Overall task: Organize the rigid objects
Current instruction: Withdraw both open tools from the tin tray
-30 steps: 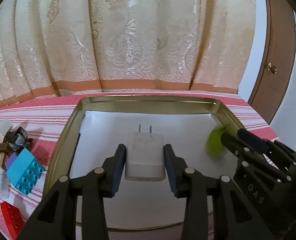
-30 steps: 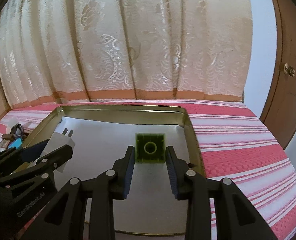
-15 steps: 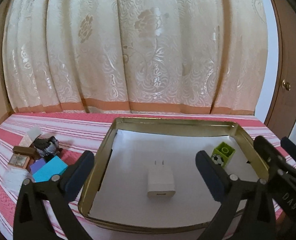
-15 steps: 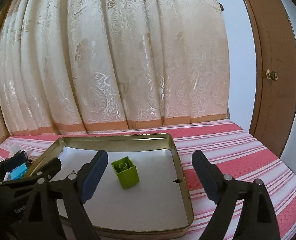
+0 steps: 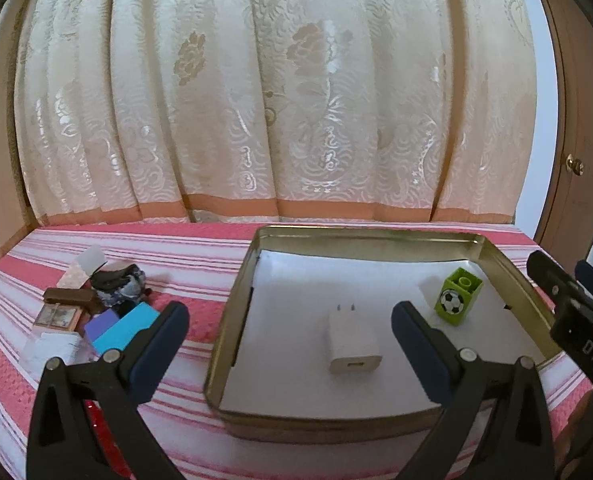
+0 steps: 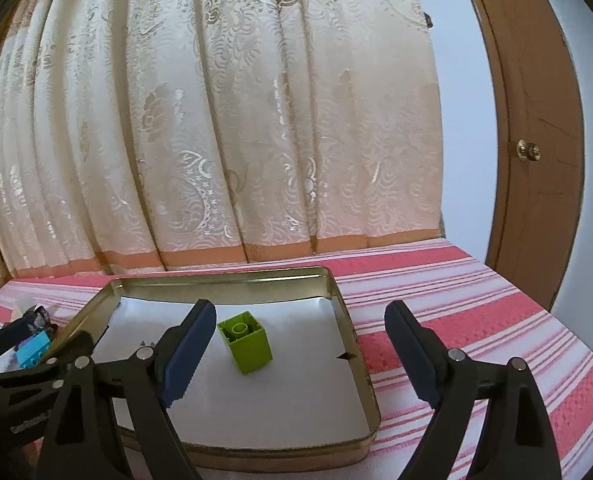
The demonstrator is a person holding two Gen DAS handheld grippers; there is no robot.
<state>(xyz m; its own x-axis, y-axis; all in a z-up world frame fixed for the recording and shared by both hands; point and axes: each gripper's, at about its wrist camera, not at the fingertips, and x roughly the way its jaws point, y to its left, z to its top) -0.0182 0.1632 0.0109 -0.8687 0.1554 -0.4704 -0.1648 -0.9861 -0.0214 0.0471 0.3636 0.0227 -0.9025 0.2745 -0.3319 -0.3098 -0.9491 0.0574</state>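
Note:
A gold metal tray [image 5: 232, 316] with a white liner sits on the striped cloth; it also shows in the right wrist view [image 6: 346, 312]. A white plug charger [image 5: 353, 346] lies flat in it. A green brick [image 5: 457, 297] with a football picture stands at the tray's right; it also shows in the right wrist view [image 6: 249, 340]. My left gripper [image 5: 288, 332] is open and empty, held above and in front of the tray. My right gripper [image 6: 298, 342] is open and empty, raised near the tray's front.
Left of the tray lies a pile: a light blue brick [image 5: 126, 327], a purple block [image 5: 100, 325], a dark crumpled item [image 5: 118, 282], a brown box [image 5: 70, 298] and white pieces. A red brick [image 5: 96, 420] sits by the front edge. A curtain hangs behind; a wooden door [image 6: 536, 160] stands right.
Both grippers let go of their objects, opened wide and drew back and up from the tray. The charger and green brick now rest in the tray.

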